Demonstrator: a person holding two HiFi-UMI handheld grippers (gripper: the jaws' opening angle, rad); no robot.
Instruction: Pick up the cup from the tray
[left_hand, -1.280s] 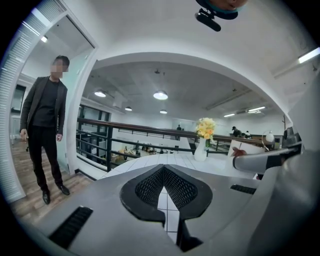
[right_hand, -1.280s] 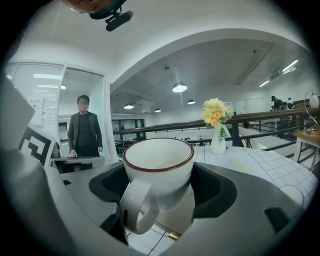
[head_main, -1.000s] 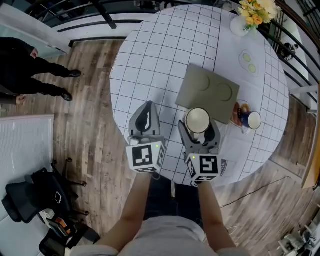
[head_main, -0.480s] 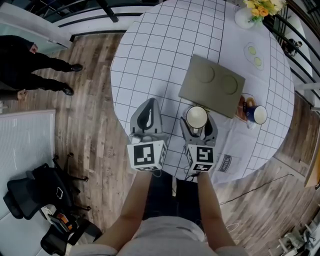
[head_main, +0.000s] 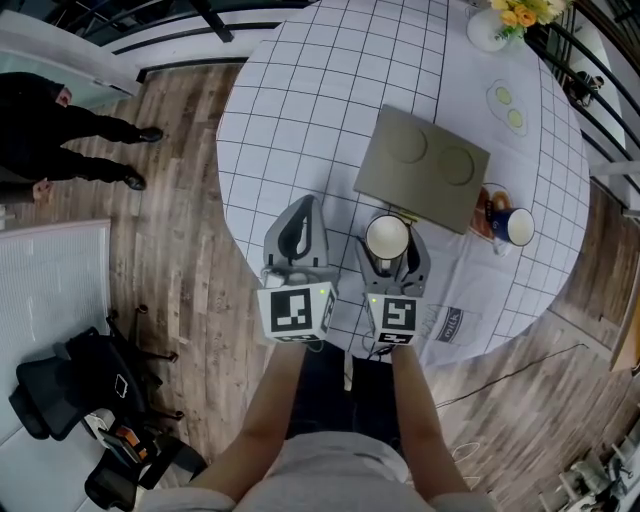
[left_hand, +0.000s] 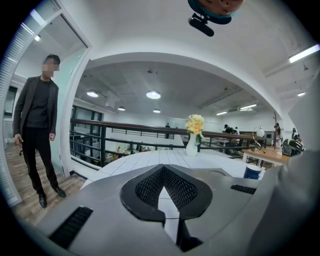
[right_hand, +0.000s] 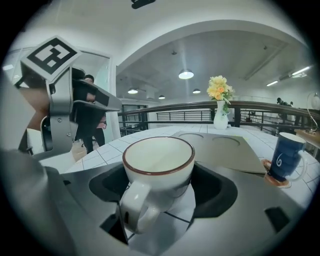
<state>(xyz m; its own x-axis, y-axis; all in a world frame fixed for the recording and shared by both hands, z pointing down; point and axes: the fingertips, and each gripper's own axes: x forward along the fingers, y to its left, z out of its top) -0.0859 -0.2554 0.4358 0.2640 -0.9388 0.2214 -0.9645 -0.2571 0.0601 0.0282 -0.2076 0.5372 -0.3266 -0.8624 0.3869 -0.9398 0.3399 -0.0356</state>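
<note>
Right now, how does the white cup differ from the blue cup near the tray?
Colour: the white cup has a brown rim; the blue cup is dark blue with a white mark.
Shape: the white cup is wide and low, the blue cup taller and narrower.
Place: the white cup sits between the jaws of the right gripper, off the tray; the blue cup stands free on a coaster beside the tray.
Both are upright and have a handle.
</note>
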